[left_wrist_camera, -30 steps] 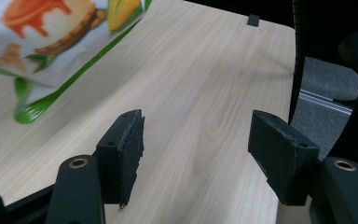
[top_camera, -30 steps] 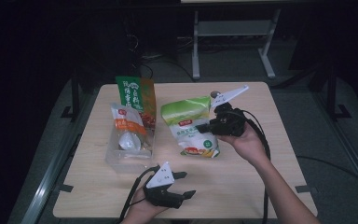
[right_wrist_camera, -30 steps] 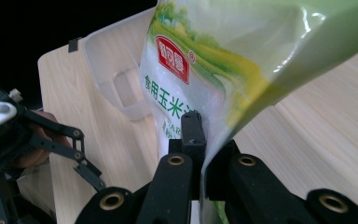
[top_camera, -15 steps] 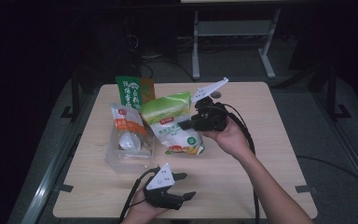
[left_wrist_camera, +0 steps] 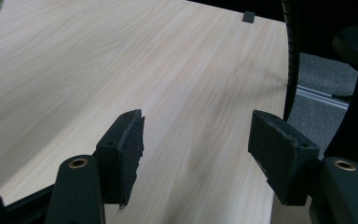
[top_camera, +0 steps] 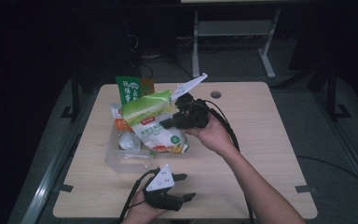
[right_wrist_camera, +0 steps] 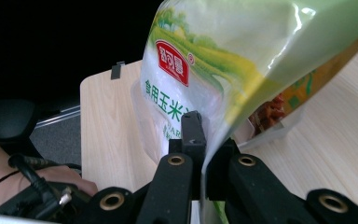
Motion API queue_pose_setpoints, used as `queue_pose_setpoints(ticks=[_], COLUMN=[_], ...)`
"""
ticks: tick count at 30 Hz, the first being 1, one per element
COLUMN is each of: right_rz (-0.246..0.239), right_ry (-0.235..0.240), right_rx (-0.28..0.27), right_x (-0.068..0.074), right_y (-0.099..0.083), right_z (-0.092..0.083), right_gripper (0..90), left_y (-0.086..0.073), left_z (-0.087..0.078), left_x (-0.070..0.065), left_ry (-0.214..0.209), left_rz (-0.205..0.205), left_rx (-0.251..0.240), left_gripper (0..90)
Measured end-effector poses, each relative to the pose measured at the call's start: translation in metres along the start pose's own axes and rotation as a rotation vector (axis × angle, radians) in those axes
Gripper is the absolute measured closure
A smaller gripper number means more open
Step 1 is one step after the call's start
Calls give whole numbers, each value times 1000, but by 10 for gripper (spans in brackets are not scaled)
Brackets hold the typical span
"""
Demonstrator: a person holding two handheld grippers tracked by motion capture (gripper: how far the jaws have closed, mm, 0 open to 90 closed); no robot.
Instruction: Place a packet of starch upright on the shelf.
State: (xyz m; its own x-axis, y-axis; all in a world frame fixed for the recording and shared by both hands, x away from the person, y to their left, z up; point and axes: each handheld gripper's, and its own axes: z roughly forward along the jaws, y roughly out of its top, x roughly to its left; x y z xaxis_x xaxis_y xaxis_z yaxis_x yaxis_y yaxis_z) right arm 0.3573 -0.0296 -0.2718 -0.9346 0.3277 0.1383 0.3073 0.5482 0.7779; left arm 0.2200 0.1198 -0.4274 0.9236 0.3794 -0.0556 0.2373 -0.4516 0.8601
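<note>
Room: dark all round, with a pale wooden table (top_camera: pixel 261 140) lit in the middle and a metal stand on the floor behind it.
Bag in hand: a green and white bag (top_camera: pixel 154 122) of powder, lifted off the table over its back-left part, hanging tilted above a clear tray (top_camera: pixel 116 156).
Right tool: the right tool (top_camera: pixel 164 124) is clamped on the bag's edge; in the right gripper view the two jaws pinch the film (right_wrist_camera: pixel 205 158) flat between them.
Left tool: the left tool (top_camera: pixel 186 185) rests near the front edge of the table, jaws spread wide with nothing between them but bare wood (left_wrist_camera: pixel 191 154).
How the bag handles: likely soft and saggy, with loose filling that shifts to the low end; the glossy film looks slippery, so a pinch on one edge may creep.
Weight: moderate, judging by how the body droops from the grip.
Where to hold: the flat sealed edge or a corner, where the film is doubled and no filling pushes back.
Risk: swinging it fast could tear the seam or pull it free.
Other packs: a dark green pack (top_camera: pixel 129 89) stands toward the back-left corner, and a small pack with an orange label (top_camera: pixel 120 124) lies in the tray.
Count: bags and packs, three seen; trays, one; tools, two.
</note>
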Motion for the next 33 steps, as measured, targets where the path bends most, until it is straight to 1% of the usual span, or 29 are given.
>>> queue_pose_setpoints(ticks=[3,4,9,12,13,14,15,16,19,21,23,24,25,26,27,28,30,32,33], right_rz=[-10,-8,-21,-16,-26,-14,-20,-12,-8,-26,-14,-23,-16,-23,-15,-20,-18,-27,-17], right_ry=[11,16,30,42,42,53,53,59,64,66,73,73,75,78,83,84,88,90,102], right_rx=[7,4,3,-2,-1,-1,-1,-4,1,3,6,8,6,7,6,9,10,8,4], right_x=[1,2,6,9,8,9,9,9,10,9,10,10,10,10,10,10,11,12,13], right_y=[5,7,17,22,23,24,25,26,28,29,31,32,33,34,35,36,37,39,41], right_z=[6,8,18,25,28,30,33,35,42,47,51,54,56,58,61,63,69,76,81], right_gripper=[892,893,893,893,893,892,893,893,893,893,893,893,893,893,893,893,893,893,893], left_y=[0,0,-1,-1,-1,-2,-2,-2,-3,-3,-3,-3,-4,-4,-4,-4,-4,-4,-4], left_z=[0,1,1,0,0,0,0,1,1,0,0,0,0,0,0,0,0,-1,0], left_x=[0,-1,-1,-1,-1,-1,-1,-1,-1,-1,-1,-1,-1,-1,-1,-1,-1,-1,-1], left_ry=[-2,-3,-6,-6,-6,-6,-6,-6,-5,-6,-5,-5,-6,-5,-5,-6,-6,-3,-4], left_rz=[-2,-11,-12,-12,-13,-10,-10,-10,-8,-12,-9,-10,-10,-9,-9,-10,2,-5,-7], left_rx=[-1,-10,-12,-14,-14,-13,-12,-12,-10,-10,-10,-10,-12,-11,-10,-11,-13,-7,-7], left_gripper=[354,354,353,353,353,353,353,353,353,353,353,353,353,353,353,353,353,348,347])
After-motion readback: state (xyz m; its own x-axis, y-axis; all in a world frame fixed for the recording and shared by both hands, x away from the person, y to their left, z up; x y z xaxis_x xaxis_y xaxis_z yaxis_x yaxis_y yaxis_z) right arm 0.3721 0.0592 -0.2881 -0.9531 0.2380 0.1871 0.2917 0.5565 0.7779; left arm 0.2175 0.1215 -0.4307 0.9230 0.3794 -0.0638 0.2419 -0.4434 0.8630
